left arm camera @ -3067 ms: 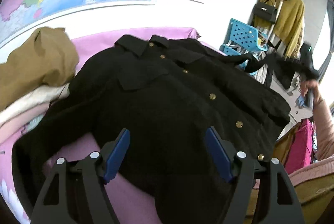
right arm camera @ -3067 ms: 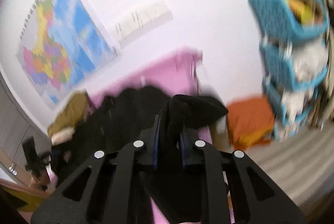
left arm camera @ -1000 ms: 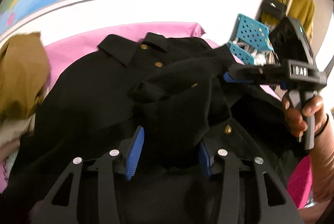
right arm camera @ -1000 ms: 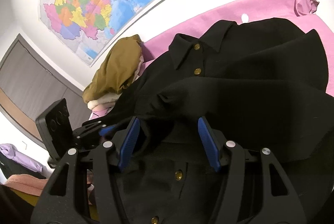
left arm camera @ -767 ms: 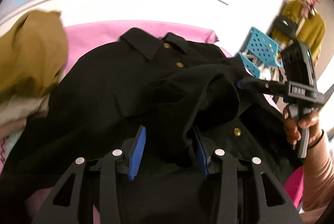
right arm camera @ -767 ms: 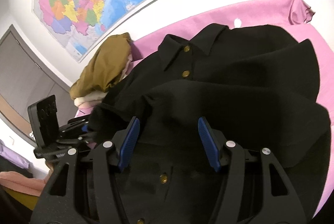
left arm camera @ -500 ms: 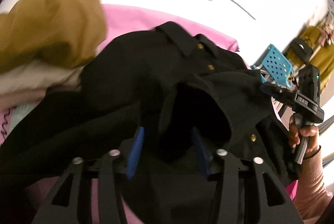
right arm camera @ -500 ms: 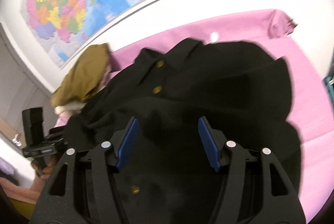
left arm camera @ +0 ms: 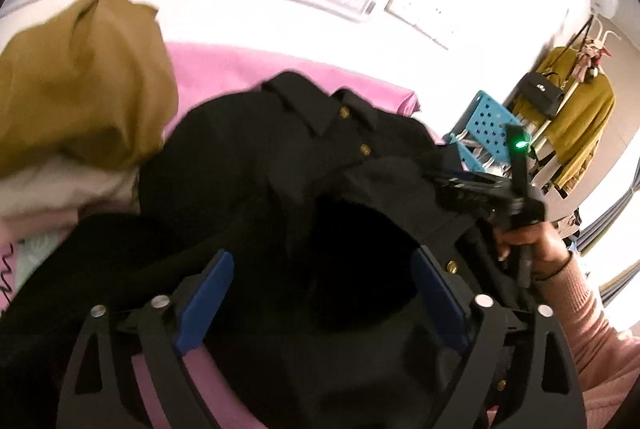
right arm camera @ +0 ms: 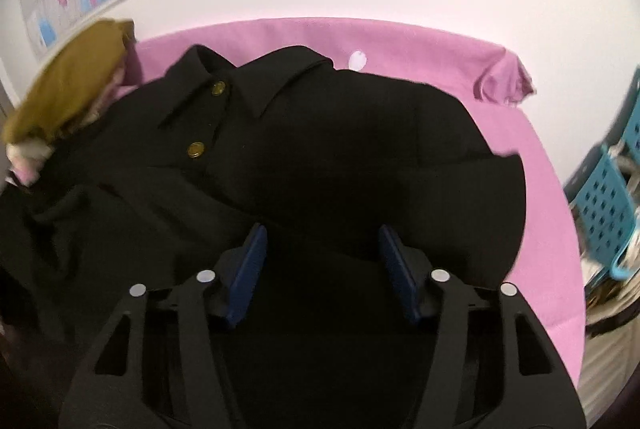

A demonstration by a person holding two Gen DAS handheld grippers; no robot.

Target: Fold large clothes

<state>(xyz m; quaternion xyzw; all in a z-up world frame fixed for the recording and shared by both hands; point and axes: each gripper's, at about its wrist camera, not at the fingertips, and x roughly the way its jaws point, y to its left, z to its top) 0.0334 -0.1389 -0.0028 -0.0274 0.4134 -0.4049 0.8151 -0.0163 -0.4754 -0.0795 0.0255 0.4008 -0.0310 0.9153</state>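
Note:
A black jacket (left arm camera: 280,165) with gold buttons lies collar-away on a pink sheet (left arm camera: 224,69), one sleeve folded across its front. My left gripper (left arm camera: 322,289) hangs low over that fold. Its jaws are opening wide, with dark cloth between the blue pads and neither pad pressing on it. In the right wrist view the jacket (right arm camera: 340,149) fills the middle. My right gripper (right arm camera: 322,261) hovers over its right half with jaws closing and cloth beneath them, not pinched. A hand in a pink sleeve (left arm camera: 576,301) holds the right gripper (left arm camera: 452,185) over the jacket's right side.
A mustard garment (left arm camera: 80,81) tops a pile of pale clothes at the left of the bed. Blue perforated crates (right arm camera: 600,205) stand off the bed's right edge. A rack with a yellow coat (left arm camera: 576,117) is behind them. Bare pink sheet (right arm camera: 552,229) runs along the jacket's right side.
The left jaws, shut on the folded sleeve a second ago, have spread wide and let it go. The right gripper has swung toward the jacket's right side and dipped lower.

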